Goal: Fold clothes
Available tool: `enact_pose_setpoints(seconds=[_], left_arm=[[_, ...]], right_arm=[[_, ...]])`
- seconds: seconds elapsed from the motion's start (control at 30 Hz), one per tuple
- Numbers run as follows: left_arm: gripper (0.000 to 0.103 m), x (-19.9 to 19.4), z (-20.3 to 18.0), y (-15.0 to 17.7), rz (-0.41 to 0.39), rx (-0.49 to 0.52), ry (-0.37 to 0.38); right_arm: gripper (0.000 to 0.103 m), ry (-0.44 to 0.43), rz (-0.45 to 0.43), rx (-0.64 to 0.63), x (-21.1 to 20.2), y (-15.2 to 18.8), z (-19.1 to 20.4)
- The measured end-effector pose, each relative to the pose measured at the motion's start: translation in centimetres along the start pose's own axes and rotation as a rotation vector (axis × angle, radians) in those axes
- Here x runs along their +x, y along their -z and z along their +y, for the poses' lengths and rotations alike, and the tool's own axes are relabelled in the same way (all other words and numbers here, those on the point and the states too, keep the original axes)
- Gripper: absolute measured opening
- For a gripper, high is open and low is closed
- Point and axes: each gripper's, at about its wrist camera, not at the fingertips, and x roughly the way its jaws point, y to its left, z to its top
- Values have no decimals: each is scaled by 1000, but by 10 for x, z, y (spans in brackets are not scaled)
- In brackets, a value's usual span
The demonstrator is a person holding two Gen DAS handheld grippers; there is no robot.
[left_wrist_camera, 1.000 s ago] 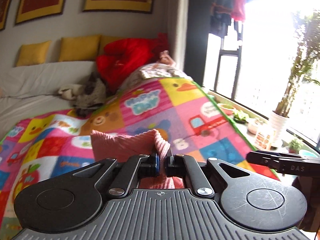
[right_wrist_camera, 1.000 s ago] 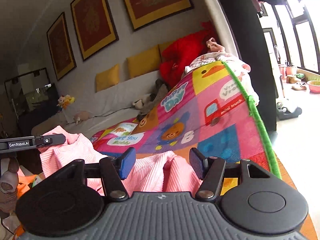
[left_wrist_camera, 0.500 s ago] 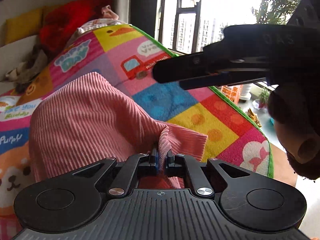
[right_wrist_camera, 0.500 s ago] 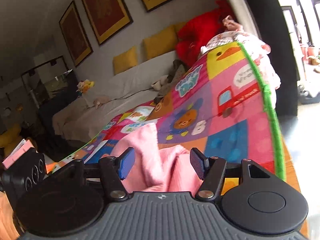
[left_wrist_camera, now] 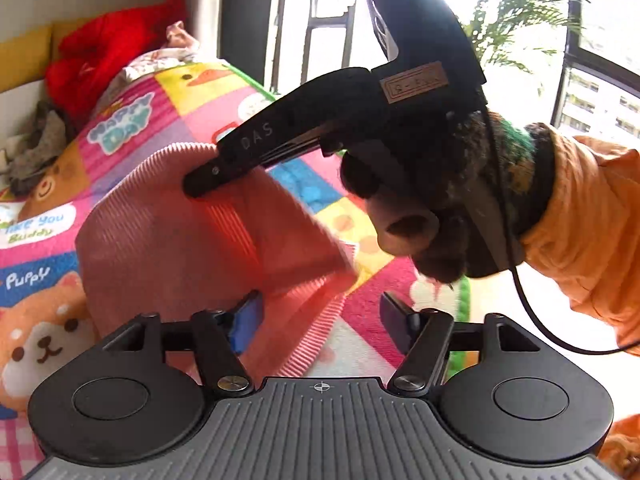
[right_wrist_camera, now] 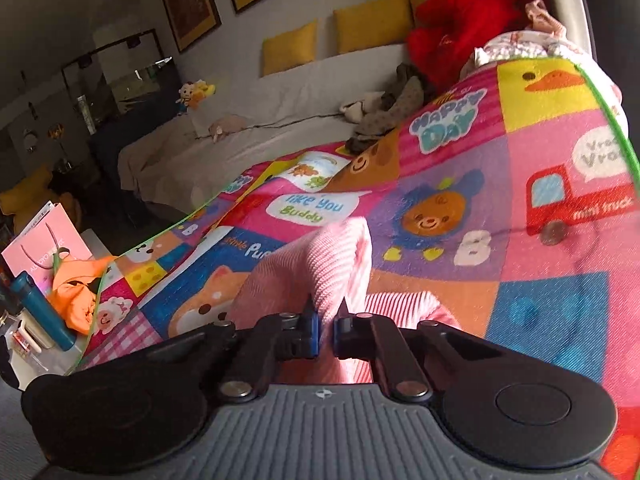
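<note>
Left wrist view showed your left gripper (left_wrist_camera: 320, 316) with jaws apart above the pink ribbed garment (left_wrist_camera: 172, 236) on the cartoon play mat (left_wrist_camera: 132, 116), mid-fold and needing a regrip, its lower hem hidden, while right wrist view showed your right gripper (right_wrist_camera: 326, 330) clamped on a bunched edge.
</note>
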Motion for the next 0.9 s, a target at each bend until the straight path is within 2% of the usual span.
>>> enact_pose_setpoints(seconds=[0.07, 0.13, 0.23, 0.3, 0.4, 0.5, 0.6, 0.73, 0.9], left_arm=[[89, -20, 8, -4, -48, -40, 11], [94, -33, 22, -10, -100, -104, -24], [94, -29, 52, -16, -106, -266, -134], [94, -11, 74, -15, -57, -371, -173], [94, 16, 94, -8, 14, -473, -124], [94, 20, 103, -1, 11, -583, -28], [94, 12, 108, 4, -16, -667, 46], [95, 15, 120, 2, -32, -745, 70], [95, 40, 125, 4, 31, -773, 69]], right_arm=[[6, 81, 13, -19, -2, 0, -11], [6, 155, 53, -38, 7, 10, -21], [8, 219, 90, -58, 19, 31, -32], [17, 252, 90, -69, 23, 40, -33], [24, 263, 99, -55, 21, 45, -36], [31, 267, 106, -52, 18, 50, -39], [34, 264, 115, -35, 19, 56, -45], [35, 266, 118, -37, 22, 55, -43], [35, 277, 125, -33, 25, 53, -38]])
